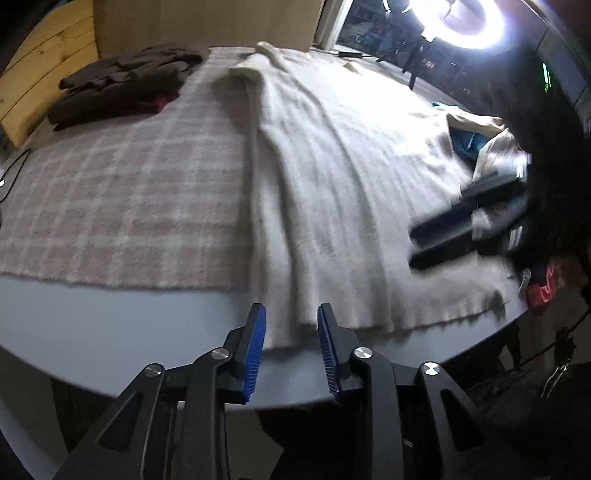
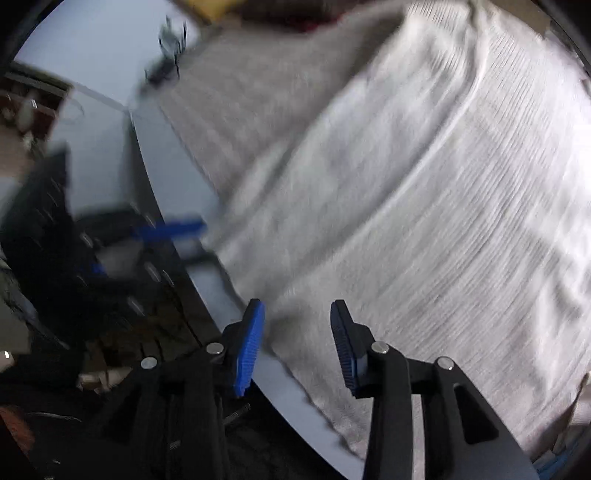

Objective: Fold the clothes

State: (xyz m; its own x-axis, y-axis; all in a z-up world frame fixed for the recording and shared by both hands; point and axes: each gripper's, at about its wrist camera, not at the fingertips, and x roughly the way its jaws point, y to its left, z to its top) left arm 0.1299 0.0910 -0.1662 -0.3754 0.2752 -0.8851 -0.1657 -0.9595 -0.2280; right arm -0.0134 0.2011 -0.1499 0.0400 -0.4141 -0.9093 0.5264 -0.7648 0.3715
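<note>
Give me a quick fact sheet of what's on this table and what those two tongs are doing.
garment: cream knit spread flat, its hem at the table's near edge
under it: pink plaid blanket
table: grey top
far left corner: dark folded pile
right side: heap of mixed clothes
left tongs: open, at the knit's hem, holding nothing
right tongs: open, over the knit's edge, holding nothing
folding: not yet started

Home room rigged as recording spot: ring light (image 1: 458, 22) glaring over bench (image 1: 110, 317), plaid blanket (image 1: 122, 206), wood-plank wall (image 1: 48, 66), clothes pile (image 1: 122, 88).
</note>
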